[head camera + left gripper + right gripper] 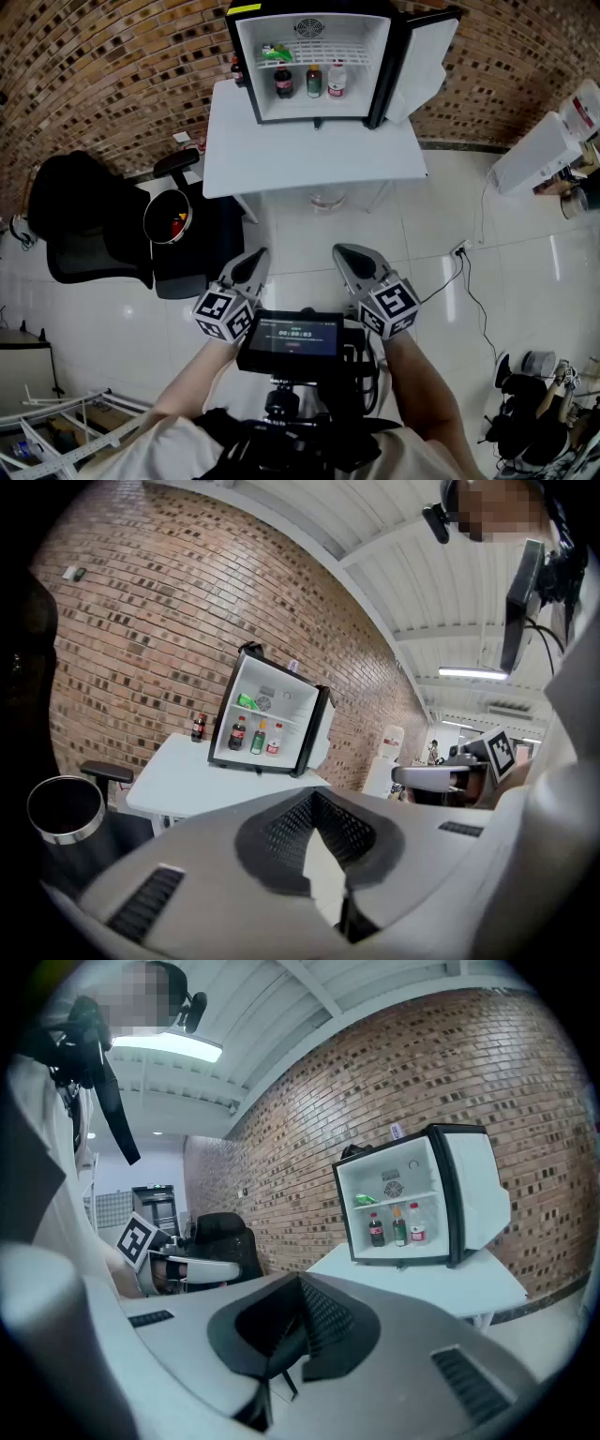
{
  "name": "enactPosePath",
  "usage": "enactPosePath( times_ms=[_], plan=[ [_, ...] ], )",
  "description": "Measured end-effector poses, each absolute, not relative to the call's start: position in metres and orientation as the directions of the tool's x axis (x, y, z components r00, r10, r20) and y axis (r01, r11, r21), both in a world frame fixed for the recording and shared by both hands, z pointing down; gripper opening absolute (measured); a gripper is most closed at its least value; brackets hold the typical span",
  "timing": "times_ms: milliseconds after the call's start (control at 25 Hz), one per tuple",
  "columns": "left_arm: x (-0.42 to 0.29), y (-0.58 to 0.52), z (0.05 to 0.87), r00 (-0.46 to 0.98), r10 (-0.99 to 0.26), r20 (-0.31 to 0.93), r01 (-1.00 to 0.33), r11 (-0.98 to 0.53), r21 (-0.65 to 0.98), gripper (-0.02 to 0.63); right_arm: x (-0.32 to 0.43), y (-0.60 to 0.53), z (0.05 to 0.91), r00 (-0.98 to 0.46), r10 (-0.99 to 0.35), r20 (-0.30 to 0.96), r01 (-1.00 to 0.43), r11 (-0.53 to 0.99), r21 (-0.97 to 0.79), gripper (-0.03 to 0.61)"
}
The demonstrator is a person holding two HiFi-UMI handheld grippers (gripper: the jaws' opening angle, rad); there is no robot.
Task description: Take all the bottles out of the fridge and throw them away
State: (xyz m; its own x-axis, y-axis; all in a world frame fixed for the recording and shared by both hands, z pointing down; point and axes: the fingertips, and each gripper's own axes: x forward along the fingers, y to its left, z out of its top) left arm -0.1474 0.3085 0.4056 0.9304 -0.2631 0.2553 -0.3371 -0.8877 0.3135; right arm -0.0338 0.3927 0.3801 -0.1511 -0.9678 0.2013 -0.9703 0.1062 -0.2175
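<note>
Three bottles point(314, 82) in open fridge point(309, 110) on surface point(309, 155), well ahead of left tongs point(251, 262) and right tongs point(352, 261); both closed, empty.

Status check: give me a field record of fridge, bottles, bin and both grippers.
mini fridge: on white table, door open
inside: cola bottle, green bottle, clear bottle, on its floor
outside: dark bottle on table, left of fridge
round bin: on floor beside black chair
left gripper: shut, empty
right gripper: shut, empty
</note>
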Motion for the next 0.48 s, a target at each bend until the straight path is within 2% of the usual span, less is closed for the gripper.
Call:
enactPosePath(
  times_ms=[480],
  plan=[
    [-0.139, 0.289, 0.412, 0.942, -0.237, 0.236, -0.305, -0.900, 0.312, 0.012, -0.024, 0.373, 0.385, -0.133, -0.969, 0.210, -0.973, 0.087, -0.212, 0.003]
  ],
)
